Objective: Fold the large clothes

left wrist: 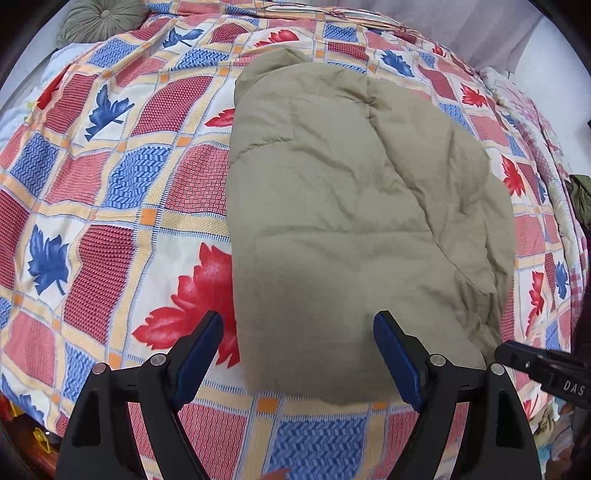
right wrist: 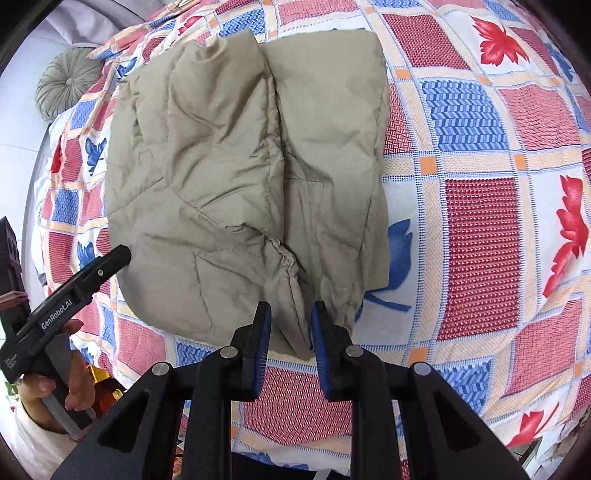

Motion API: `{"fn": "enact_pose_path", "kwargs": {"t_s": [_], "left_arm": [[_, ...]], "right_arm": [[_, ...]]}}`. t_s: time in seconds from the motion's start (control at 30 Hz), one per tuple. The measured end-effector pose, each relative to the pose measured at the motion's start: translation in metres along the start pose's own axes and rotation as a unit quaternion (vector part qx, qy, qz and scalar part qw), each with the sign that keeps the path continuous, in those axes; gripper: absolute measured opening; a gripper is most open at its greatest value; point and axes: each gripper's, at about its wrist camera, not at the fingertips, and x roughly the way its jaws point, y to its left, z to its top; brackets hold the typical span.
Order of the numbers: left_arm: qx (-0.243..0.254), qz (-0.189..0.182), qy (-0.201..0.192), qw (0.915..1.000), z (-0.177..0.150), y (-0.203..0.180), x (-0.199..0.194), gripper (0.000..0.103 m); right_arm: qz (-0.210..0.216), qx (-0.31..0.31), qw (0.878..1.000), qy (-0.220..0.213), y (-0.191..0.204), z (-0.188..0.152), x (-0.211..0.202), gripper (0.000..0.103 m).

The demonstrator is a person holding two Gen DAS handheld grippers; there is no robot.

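The padded olive jacket lay folded into a long bundle, its long axis running straight away from the jaws of both grippers, near end at the fingertips and far end toward the head of the bed. The left gripper stood wide open, nothing between its blue pads; the jacket's near edge lay below and just beyond them. The right gripper was nearly closed, with the gathered cuff just ahead of its narrow gap; whether it pinched cloth I could not tell. Beneath lay a checked leaf-print bedspread. A round green cushion sat far beyond the left jaws.
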Motion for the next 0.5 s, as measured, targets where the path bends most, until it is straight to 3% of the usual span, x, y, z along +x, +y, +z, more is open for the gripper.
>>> {"fn": "enact_pose_path", "kwargs": {"t_s": [0.03,0.13,0.23,0.5], "left_arm": [[0.001,0.001,0.001,1.0,-0.003,-0.001,-0.007,0.103],[0.006,0.001,-0.009,0.9999,-0.01,-0.003,-0.03,0.103],[0.007,0.006,-0.014,0.9999,-0.016,-0.005,-0.054,0.103],[0.013,0.031,-0.057,0.9978,-0.024,-0.013,-0.119,0.103]], "right_arm": [[-0.002,-0.002,1.0,-0.003,0.002,-0.001,-0.006,0.027],[-0.005,-0.008,1.0,-0.016,0.009,-0.009,-0.022,0.04],[-0.018,-0.017,0.999,-0.034,0.016,-0.014,-0.044,0.046],[-0.057,-0.047,0.991,-0.115,0.046,-0.029,-0.112,0.073]]}}
